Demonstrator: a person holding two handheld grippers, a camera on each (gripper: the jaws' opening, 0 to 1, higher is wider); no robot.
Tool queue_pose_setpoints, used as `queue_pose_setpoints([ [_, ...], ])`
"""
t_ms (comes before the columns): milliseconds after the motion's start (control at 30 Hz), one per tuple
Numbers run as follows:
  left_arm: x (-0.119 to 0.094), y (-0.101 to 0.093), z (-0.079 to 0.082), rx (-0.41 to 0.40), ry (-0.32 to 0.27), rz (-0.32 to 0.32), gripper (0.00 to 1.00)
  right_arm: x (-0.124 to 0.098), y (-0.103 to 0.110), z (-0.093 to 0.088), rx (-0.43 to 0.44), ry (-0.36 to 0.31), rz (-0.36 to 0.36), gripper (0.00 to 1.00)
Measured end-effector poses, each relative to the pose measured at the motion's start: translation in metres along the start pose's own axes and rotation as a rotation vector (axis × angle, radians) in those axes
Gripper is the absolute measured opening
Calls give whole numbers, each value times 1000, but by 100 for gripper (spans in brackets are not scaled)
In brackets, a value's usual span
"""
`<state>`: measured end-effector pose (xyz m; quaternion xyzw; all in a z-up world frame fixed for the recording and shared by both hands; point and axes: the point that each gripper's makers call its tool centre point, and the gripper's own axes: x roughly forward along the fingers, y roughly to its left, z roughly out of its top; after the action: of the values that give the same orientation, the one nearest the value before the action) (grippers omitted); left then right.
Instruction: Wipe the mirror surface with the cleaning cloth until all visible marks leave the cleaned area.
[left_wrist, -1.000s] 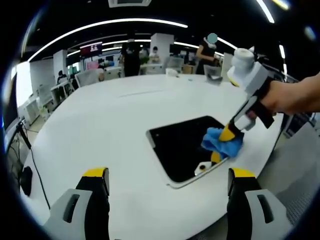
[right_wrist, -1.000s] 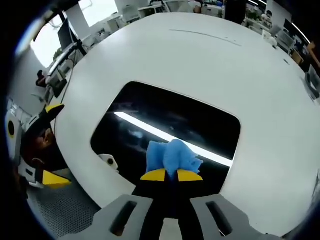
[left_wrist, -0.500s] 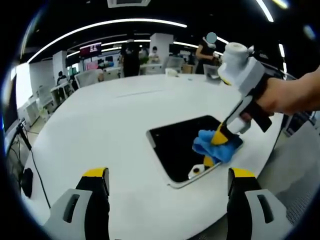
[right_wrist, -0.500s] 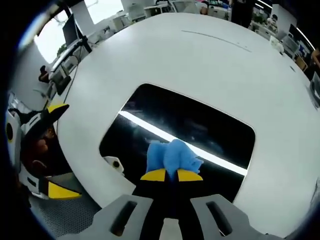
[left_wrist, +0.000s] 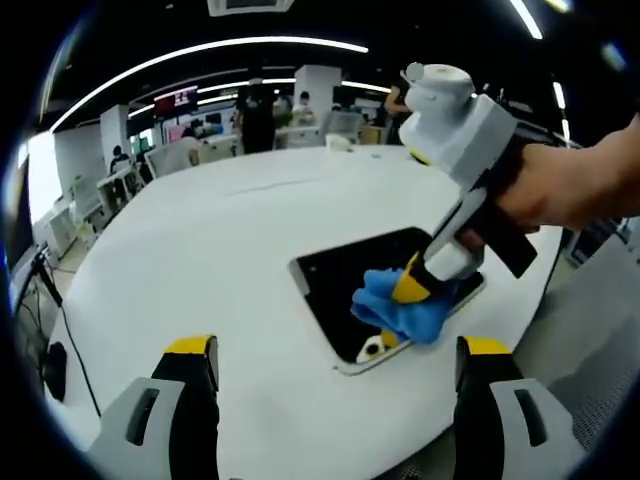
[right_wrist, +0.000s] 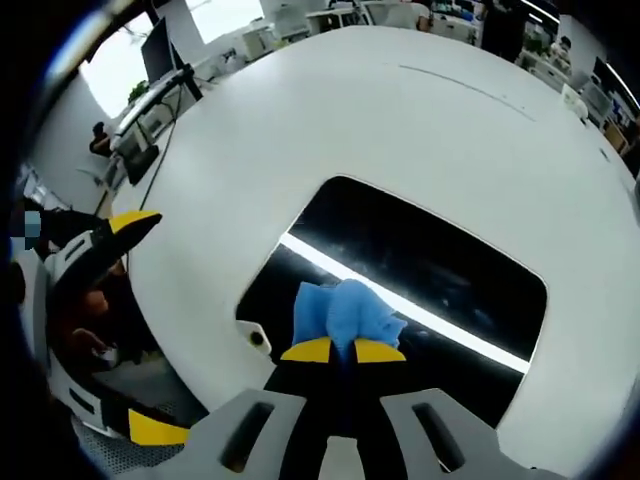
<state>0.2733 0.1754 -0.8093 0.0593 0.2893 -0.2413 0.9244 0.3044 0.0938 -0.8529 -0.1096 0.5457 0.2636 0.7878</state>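
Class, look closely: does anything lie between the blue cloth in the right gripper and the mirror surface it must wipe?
Nothing visible does. The right gripper holds the blue cloth directly over the mirror.

Broad bare table (left_wrist: 200, 250) is left open far and left of the mirror (right_wrist: 420, 270); its near corner is blocked by the right hand-held gripper (left_wrist: 405, 290).

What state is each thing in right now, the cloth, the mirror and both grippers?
Cleaning cloth: bunched, clamped in the right gripper's jaws, pressed on the mirror.
Mirror: flat on the white table, dark glass reflecting a bright ceiling light strip.
Right gripper: shut on the cloth, held by a hand.
Left gripper: jaws open, empty, above the table near the mirror's edge.
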Motion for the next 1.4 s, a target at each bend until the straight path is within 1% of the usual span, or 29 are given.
queue_pose_setpoints([
  [167,-1,0,1,4,-3,1,99,3,5,3,-15,12,0,1],
  [200,-1,0,0,4,-2,1,99,3,9,5,-4,0,27,1],
  [233,-1,0,0,4,-1,1,99,4,7,5,-7,9,11,1],
  [300,-1,0,1,3,-3,2,99,5,7,6,-15,17,8,1],
  [333,-2,1,1,5,-3,3,99,7,11,8,-15,1,32,1],
  [367,-2,0,1,5,-4,2,99,6,9,7,-2,9,16,1],
  [400,-2,0,1,4,-4,1,99,5,11,7,-11,11,14,0],
  [433,-2,0,1,5,-3,2,99,6,14,9,-16,-2,33,1],
  [467,-2,0,1,7,-3,1,99,7,18,10,-1,-9,46,1],
  [500,-2,0,1,8,-3,-2,99,7,16,10,-13,5,27,1],
  [533,-2,0,0,7,-1,-3,99,7,16,10,-19,5,31,1],
  [567,-1,0,0,5,1,-2,99,9,19,12,-6,-1,49,1],
  [633,-1,0,-1,7,5,-3,99,10,20,13,-15,5,48,1],
  [667,-1,0,-1,7,4,-3,99,12,24,15,-9,-4,69,1],
  [867,-2,1,-1,-6,2,0,99,19,36,22,-36,-8,82,0],
  [1067,-2,2,-1,-15,-1,2,99,24,33,24,-44,1,86,0],
  [1200,-3,3,0,-13,-2,5,99,19,36,22,-48,2,87,1],
  [1400,-2,3,0,-13,-7,6,99,17,37,21,-60,31,85,1],
])
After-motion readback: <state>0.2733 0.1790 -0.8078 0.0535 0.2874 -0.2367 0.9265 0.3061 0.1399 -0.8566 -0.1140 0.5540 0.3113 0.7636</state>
